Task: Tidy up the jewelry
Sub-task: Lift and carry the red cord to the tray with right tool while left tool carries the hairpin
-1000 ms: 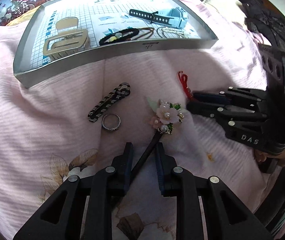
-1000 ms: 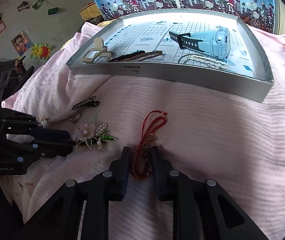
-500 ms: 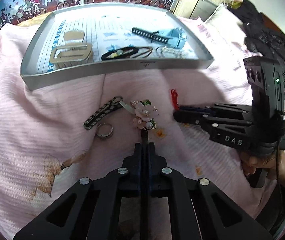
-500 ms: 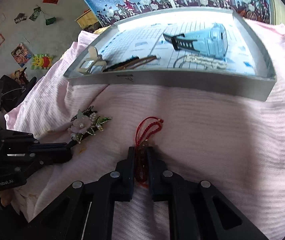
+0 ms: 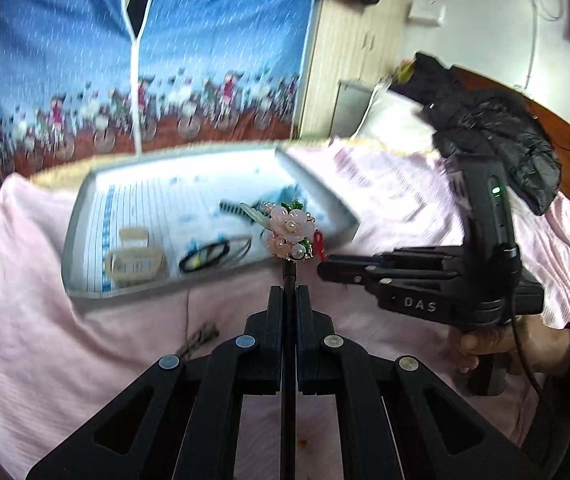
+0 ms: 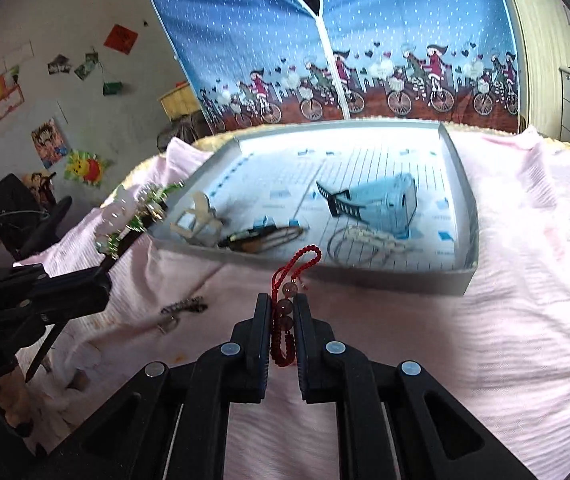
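Flower hairpin (image 5: 289, 232) clamped in my left tool (image 5: 289, 300) at frame centre; my right tool (image 6: 282, 312) grips red bead bracelet (image 6: 291, 276).

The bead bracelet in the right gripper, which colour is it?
Red, with some larger brownish beads; the bead bracelet shows best in the right wrist view.

Both fisheye views are taken close above the pink-sheeted bed (image 5: 45, 320), aimed forward along black fingers (image 5: 275, 312); the shallow grey tray (image 6: 385, 280) is shared.

Blue bicycle-print curtain (image 6: 337, 40), pink bedspread (image 6: 525, 280), black jacket (image 5: 497, 128)
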A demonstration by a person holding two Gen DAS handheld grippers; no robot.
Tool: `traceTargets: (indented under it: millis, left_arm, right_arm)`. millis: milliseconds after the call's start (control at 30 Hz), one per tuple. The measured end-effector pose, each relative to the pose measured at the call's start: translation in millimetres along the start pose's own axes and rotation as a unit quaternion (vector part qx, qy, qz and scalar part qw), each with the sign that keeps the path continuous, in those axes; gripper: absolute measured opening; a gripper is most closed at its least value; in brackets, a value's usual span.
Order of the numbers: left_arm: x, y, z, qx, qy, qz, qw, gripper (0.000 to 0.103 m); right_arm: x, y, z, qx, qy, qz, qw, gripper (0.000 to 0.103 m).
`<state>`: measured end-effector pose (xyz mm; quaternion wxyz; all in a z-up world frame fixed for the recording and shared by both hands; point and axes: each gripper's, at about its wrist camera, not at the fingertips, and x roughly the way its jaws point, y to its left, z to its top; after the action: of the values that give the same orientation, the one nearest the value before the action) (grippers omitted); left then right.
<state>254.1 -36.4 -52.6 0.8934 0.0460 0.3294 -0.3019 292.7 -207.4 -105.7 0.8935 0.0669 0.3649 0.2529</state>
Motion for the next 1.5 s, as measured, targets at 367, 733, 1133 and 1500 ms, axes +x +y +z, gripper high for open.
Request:
traceTargets:
  millis: [367,733,1133,1500]
  left_arm:
    - [-24,-2,9,0.007,-0.057,0.003,0.9984,0.003]
    - [33,32,93,-0.09,-0.051,0.027,0.9943,0.003]
    - [146,67,125,-0.172,0.032,0.062,0.9826,0.003]
    - [176,76,97,-0.191,0.09,0.085,0.9738,0.003]
  right_arm:
    - [-15,4,15,-0.005,-0.038,-0.001,0.999,0.011]
    - [-16,-47,47,0.031,-0.079,-0.038,0.996,0.011]
    - [12,-94,55,0.084,-0.023,-0.062,0.994,0.011]
    - [31,-89,44,0.063,0.027,-0.065,0.995,0.011]
